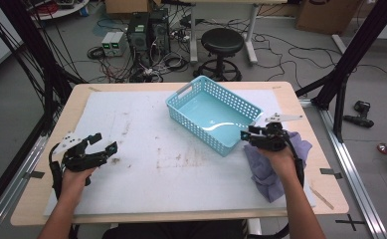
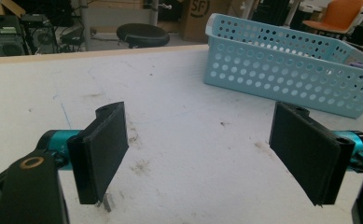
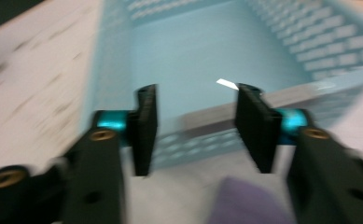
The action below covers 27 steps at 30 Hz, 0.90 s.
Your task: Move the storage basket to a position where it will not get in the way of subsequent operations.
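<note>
A light blue perforated basket (image 1: 201, 130) stands at an angle on the white mat (image 1: 171, 169), right of centre, with nothing inside. My right gripper (image 1: 246, 133) hovers at the basket's near right corner, jaws open and nothing between them. In the right gripper view the jaws (image 3: 195, 126) point over the basket rim (image 3: 212, 116), blurred. A purple cloth (image 1: 265, 172) lies crumpled under that hand, and it also appears as the cloth (image 3: 244, 200) below the jaws. My left gripper (image 1: 106, 142) rests low at the mat's left side, open wide and empty (image 2: 198, 149), facing the basket (image 2: 282, 79).
The mat is stained in the middle. Beyond the table's far edge stand a black stool (image 1: 222, 42), computer towers (image 1: 148, 30) and loose cables on the floor. Black frame posts rise at both sides. A drill (image 1: 359, 114) lies on the floor at the right.
</note>
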Each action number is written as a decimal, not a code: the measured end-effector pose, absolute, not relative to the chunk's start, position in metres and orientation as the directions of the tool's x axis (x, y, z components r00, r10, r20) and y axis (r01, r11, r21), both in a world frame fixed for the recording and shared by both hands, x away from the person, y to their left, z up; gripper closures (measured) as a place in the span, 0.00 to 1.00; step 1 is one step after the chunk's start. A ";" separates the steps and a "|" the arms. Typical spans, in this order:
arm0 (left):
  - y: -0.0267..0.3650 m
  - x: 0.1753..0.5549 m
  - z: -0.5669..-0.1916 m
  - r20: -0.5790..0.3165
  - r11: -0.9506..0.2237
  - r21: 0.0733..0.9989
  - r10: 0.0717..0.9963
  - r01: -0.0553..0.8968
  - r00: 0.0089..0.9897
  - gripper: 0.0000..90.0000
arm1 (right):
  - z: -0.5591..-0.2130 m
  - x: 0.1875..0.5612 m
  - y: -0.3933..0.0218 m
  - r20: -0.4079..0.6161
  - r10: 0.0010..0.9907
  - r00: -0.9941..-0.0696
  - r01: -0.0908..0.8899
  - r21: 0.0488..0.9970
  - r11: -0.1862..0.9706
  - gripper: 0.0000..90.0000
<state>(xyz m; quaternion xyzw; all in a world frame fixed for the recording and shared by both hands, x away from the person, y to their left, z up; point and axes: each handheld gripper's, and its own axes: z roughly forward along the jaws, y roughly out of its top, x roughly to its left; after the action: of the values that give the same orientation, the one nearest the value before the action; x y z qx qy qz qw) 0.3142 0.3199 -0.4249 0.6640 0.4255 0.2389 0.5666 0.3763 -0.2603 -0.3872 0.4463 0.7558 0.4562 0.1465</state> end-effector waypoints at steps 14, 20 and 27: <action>0.321 0.314 -0.425 -0.153 -0.004 0.956 0.845 0.292 0.512 0.22 | -0.384 0.462 -0.293 0.083 0.900 -0.427 0.586 0.784 0.205 0.53; 0.324 0.312 -0.425 -0.145 -0.012 0.957 0.847 0.291 0.511 0.22 | -0.392 0.463 -0.286 0.126 0.885 -0.449 0.631 0.746 0.214 0.62; 0.330 0.308 -0.421 -0.152 0.006 0.959 0.857 0.284 0.493 0.22 | -0.386 0.436 -0.258 0.155 0.814 -0.559 0.604 0.749 0.272 0.61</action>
<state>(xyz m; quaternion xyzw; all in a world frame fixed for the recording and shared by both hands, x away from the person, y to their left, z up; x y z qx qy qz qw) 0.3080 0.3297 -0.4207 0.6570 0.4339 0.2553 0.5612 0.4358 -0.2581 -0.3860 0.4506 0.7867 0.4010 0.1311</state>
